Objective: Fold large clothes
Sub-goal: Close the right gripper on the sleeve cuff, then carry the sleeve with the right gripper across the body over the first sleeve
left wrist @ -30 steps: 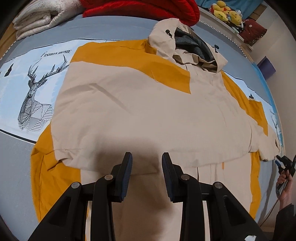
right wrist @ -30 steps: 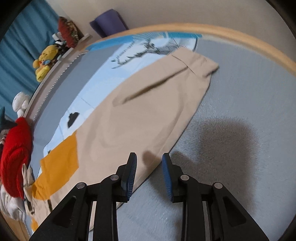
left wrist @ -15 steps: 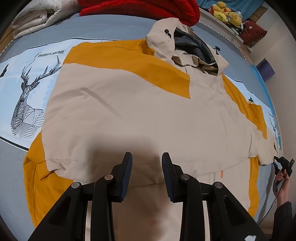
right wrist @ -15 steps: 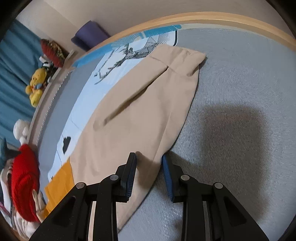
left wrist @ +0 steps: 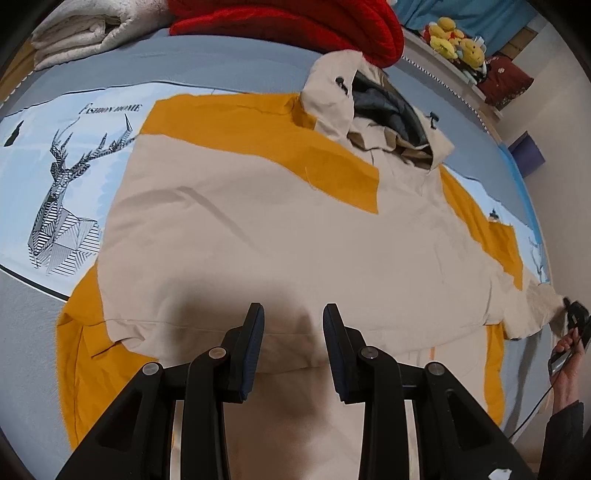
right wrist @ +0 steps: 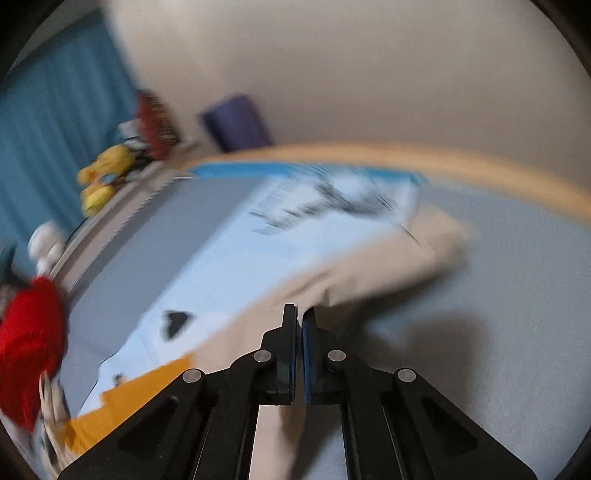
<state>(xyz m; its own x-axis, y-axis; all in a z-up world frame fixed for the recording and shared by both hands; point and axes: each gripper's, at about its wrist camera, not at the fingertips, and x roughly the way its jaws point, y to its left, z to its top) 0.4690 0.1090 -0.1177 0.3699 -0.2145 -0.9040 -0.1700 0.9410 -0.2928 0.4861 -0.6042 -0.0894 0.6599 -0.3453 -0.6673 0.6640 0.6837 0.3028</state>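
The jacket (left wrist: 280,236) lies spread flat on the bed (left wrist: 229,62), hood toward twelve o'clock, one sleeve already folded across the chest. The right gripper (right wrist: 299,321) has its jaws pressed together on the edge of the other sleeve (right wrist: 388,273), and that cloth rises off the cover between the pads. The left gripper (left wrist: 291,332) hangs over the hem at six o'clock, jaws part open and holding nothing.

The pinch sits close to the sleeve's edge, so the thin fabric could slip out as it is carried across, likely if the pull is quick; the right view is blurred, which suggests speed. A drag could also shift the whole jacket and wrinkle the fold already laid, since the left gripper pins nothing down.

Around it: a red blanket (left wrist: 295,22) touches the hood at twelve o'clock, folded white bedding (left wrist: 85,29) lies at eleven, plush toys (left wrist: 450,37) sit on a ledge at one. None blocks the sleeve's path across the chest.
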